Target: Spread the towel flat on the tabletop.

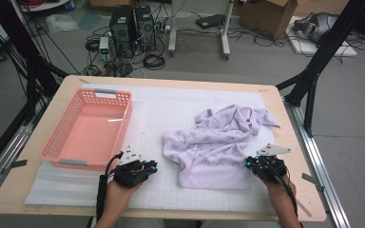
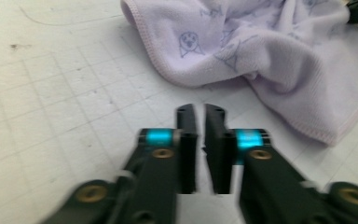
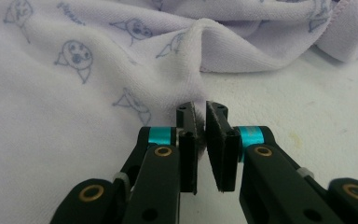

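Left gripper point(image 2: 200, 112) nearest: jaws nearly together, nothing between them, tips just short of the one lilac towel point(image 1: 218, 142), which lies ahead and to its right on the surface point(image 1: 171, 199). Right gripper point(image 3: 200, 109) is pinched on the towel's near right edge. One pink basket point(image 1: 88, 130), far left, empty.

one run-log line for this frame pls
right gripper: shut on towel edge | left gripper: nearly shut, nothing between fingers, short of towel | basket: nothing inside | table
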`<state>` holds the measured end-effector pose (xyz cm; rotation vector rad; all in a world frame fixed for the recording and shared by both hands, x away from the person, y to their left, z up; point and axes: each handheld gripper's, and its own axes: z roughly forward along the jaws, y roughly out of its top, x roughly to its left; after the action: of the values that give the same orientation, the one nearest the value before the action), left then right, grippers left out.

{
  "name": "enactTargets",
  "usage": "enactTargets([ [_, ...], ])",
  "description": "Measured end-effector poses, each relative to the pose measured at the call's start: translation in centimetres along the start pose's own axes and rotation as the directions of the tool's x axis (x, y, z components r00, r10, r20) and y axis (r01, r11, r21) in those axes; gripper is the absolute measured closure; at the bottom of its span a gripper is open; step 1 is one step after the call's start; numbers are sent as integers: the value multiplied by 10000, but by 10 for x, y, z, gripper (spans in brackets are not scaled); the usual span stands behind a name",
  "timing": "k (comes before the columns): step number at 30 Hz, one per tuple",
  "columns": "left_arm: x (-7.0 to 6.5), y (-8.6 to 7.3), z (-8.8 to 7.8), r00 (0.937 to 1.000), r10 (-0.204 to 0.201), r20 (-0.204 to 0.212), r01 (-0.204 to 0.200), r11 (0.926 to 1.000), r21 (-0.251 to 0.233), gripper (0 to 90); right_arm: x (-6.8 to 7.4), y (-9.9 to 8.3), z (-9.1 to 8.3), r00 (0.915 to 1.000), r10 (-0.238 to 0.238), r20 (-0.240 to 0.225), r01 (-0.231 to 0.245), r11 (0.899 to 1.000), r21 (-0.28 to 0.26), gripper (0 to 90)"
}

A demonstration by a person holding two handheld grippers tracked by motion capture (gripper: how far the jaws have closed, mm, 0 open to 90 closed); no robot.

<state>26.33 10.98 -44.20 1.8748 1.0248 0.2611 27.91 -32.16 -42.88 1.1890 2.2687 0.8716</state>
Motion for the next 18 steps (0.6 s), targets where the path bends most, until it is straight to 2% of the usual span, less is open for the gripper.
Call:
enactTargets([
  [2,-4,3,11,9988,-87,477,82,9999,102,671,1,1,1,10000,-10,-14,10,10000,5,818],
  [4,-10,7,23,9949,-114,1006,94,9998,203,624,2,1,1,9999,-100,-31,100,9999,36,811],
  [7,-24,13,40,9849,-172,1720,149,9998,147,540,1,1,3,9998,-186,-34,187,9998,43,804],
  [10,-36,21,60,9873,69,1587,-157,9984,547,483,-1,0,3,9999,-109,-51,109,9999,57,795],
  [11,-40,22,66,9882,102,1526,-183,9985,519,472,-2,0,3,9999,-106,-25,107,9999,59,793],
  [13,-48,25,77,9913,372,1262,-456,9969,648,484,-3,-1,2,9999,-100,-35,100,9999,71,791],
  [15,-56,26,84,9912,1072,775,-1134,9902,818,580,-3,-2,1,10000,-88,-23,88,10000,26,788],
  [17,-57,28,82,9910,1165,655,-1204,9909,597,731,-4,-3,0,10000,-68,26,68,10000,1,782],
  [18,-55,28,80,9912,1122,702,-1165,9913,607,754,-4,-3,-1,10000,-15,15,15,10000,5,783],
])
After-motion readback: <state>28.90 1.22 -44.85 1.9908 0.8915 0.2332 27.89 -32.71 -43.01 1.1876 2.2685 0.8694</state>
